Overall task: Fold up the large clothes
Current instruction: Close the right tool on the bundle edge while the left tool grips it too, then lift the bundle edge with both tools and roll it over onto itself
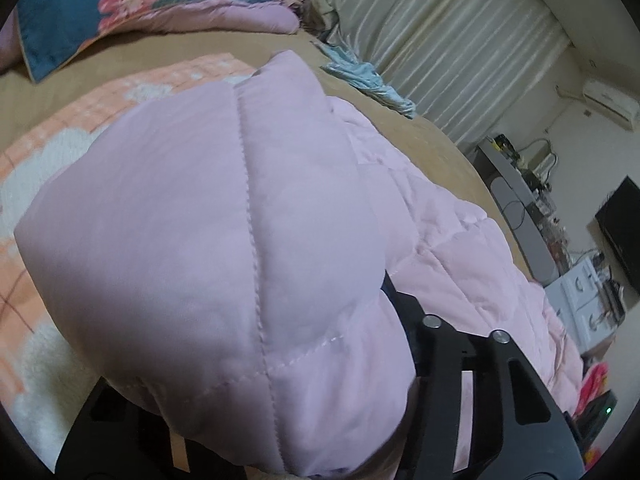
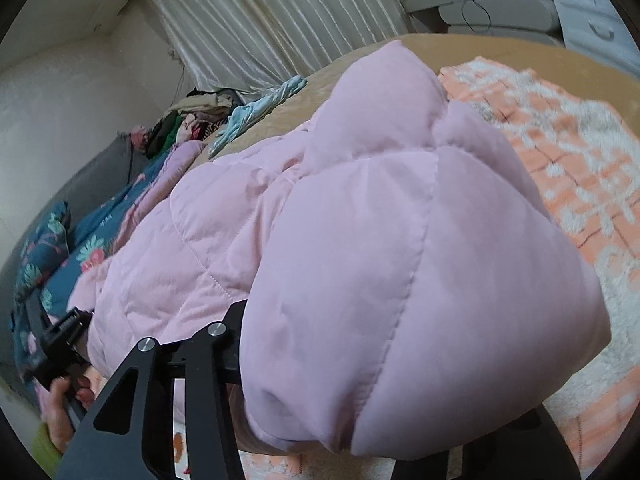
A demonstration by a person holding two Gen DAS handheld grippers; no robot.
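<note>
A large pale pink quilted puffer jacket (image 1: 224,216) fills the left wrist view and drapes over my left gripper (image 1: 320,360), hiding its fingertips; the jaws seem closed on the fabric. The same jacket (image 2: 380,260) covers my right gripper (image 2: 320,360) in the right wrist view, its tips buried in the padding. The jacket is bunched and lifted between both grippers above the bed. The left gripper (image 2: 60,344) with the person's hand shows at the lower left of the right wrist view, at the jacket's other end.
The bed has a tan sheet (image 1: 420,136) and an orange-and-white fleece blanket (image 2: 580,168). A blue floral quilt (image 1: 80,4), a light blue garment (image 1: 360,76) and a clothes pile (image 2: 192,120) lie at the far side. Curtains, desk and drawers stand beyond.
</note>
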